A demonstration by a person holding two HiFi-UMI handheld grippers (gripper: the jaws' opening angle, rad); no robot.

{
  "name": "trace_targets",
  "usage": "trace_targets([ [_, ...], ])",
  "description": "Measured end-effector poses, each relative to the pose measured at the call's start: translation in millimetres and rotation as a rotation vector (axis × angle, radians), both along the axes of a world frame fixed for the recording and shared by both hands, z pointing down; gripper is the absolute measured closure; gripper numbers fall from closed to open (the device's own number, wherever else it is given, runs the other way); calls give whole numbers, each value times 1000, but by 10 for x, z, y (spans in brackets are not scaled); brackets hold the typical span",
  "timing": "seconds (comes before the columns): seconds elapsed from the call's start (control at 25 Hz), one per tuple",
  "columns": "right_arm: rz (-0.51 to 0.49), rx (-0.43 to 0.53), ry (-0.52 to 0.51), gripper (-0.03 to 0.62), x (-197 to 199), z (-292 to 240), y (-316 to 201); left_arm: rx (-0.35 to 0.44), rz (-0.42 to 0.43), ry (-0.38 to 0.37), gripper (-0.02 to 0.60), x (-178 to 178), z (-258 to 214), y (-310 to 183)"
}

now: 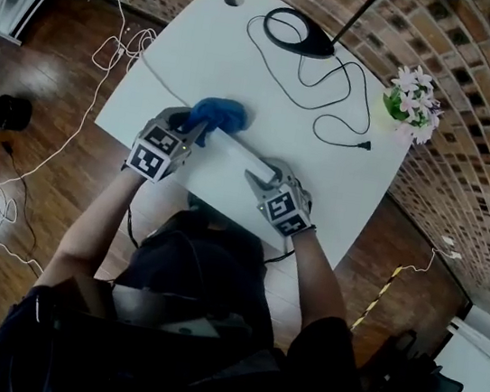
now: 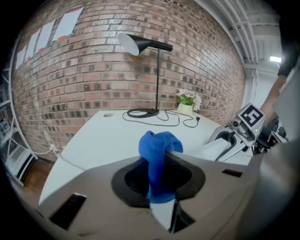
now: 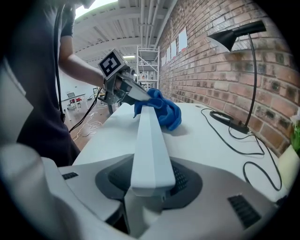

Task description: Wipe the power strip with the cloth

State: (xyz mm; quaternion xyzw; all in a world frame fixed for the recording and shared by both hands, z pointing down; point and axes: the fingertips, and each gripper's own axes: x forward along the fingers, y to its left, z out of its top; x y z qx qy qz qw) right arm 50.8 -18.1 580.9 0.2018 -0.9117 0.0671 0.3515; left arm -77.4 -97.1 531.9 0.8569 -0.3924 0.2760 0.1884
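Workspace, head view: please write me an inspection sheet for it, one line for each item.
Surface: white table, mostly bare.
Job's things: blue cloth against the power strip's far end.
Clutter: desk lamp, flower pot.
Grippers: left gripper shut on the cloth; right gripper shut on the power strip.
Cables: lamp cable looped, its plug loose on the table; white cables on the wooden floor.
Surroundings: brick wall, wooden floor.

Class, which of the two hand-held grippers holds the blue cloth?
The left hand-held gripper: blue cloth between its jaws; the right clamps the white power strip.
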Motion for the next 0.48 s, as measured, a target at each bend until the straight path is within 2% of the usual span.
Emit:
trace_targets([
  [0.12, -1, 6, -3, 437, 24, 32, 8, -73, -1, -36, 505, -119, 225, 68],
  [0.48, 1, 10, -5, 437, 9, 23, -1, -119, -18, -27, 505, -122, 273, 41],
])
